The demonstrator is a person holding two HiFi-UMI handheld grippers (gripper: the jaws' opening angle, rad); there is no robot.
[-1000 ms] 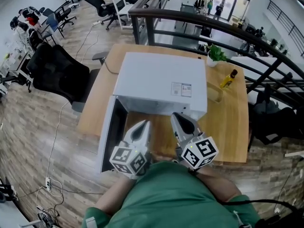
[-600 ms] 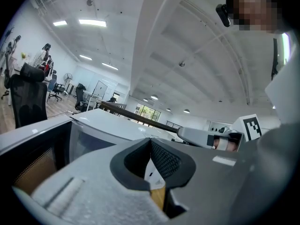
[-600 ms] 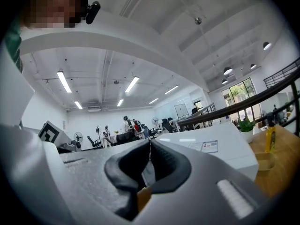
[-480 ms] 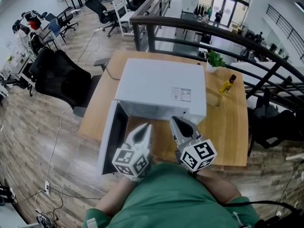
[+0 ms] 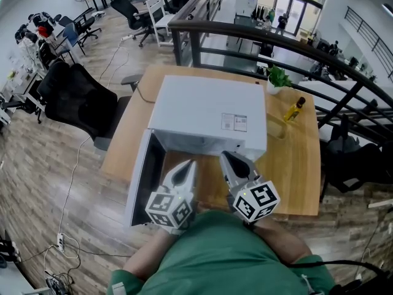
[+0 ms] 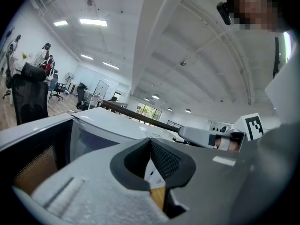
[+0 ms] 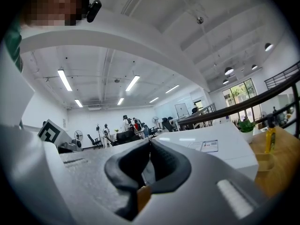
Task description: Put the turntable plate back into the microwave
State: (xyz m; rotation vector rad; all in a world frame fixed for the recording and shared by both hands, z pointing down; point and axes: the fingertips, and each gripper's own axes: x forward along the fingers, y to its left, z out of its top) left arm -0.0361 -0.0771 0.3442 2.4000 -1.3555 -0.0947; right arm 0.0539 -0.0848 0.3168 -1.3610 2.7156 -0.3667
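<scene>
A white microwave [image 5: 206, 112] stands on a wooden table [image 5: 295, 165], its door [image 5: 144, 177] swung open to the left. From the head view its inside is hidden. No turntable plate shows in any view. My left gripper [image 5: 186, 165] and right gripper [image 5: 227, 157] hover side by side just before the microwave's front, both shut with nothing between the jaws. In the left gripper view the shut left gripper [image 6: 151, 142] points at the microwave [image 6: 108, 125], with the right gripper [image 6: 206, 136] alongside. The right gripper [image 7: 150, 144] faces the microwave's top [image 7: 211, 146].
A small potted plant [image 5: 279, 74] and a yellow bottle [image 5: 295, 108] stand on the table right of the microwave. A dark railing [image 5: 245, 26] runs behind the table. A black office chair [image 5: 77, 97] stands to the left on the wooden floor.
The head view has shifted slightly. Both grippers stay where they were, shut.
</scene>
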